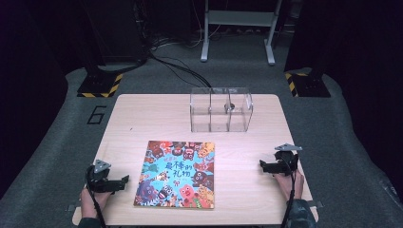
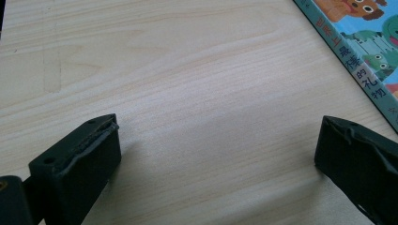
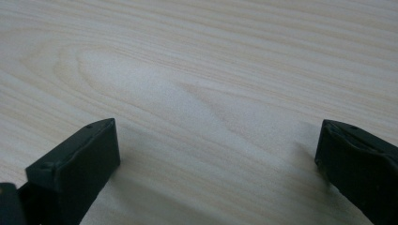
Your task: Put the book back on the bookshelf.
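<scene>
One picture book (image 1: 177,174) is laid flat on the desk (image 1: 142,114), cover up, near the middle of the front edge and slightly toward the left front corner; its spine side faces the left gripper (image 1: 124,180), as is confirmed in the left gripper view, where the spine with its printed characters (image 2: 361,70) is seen just beyond the right-hand jaw. The left gripper is held low over the desk just beside the book's left edge, jaws spread wide with nothing between them. The right gripper (image 1: 263,165) is held near the right edge of the desk, well apart from the book, jaws likewise spread wide over bare wood (image 3: 197,93) and empty. A clear three-compartment box (image 1: 221,109) is set toward the back edge, with a small dark item in one compartment that cannot be made out. The book is judged to be thin, light and fairly stiff as a closed slab, though some sag is to be expected if it is lifted by one corner. Its glossy cover is likely to be slippery against the jaws. Since it lies flush with the wood, an edge probably has to be raised or slid past the front edge of the desk before a pinch is possible. The spine edge is judged the firmest place to be gripped, since loose pages could fan open at the opposite edge.
</scene>
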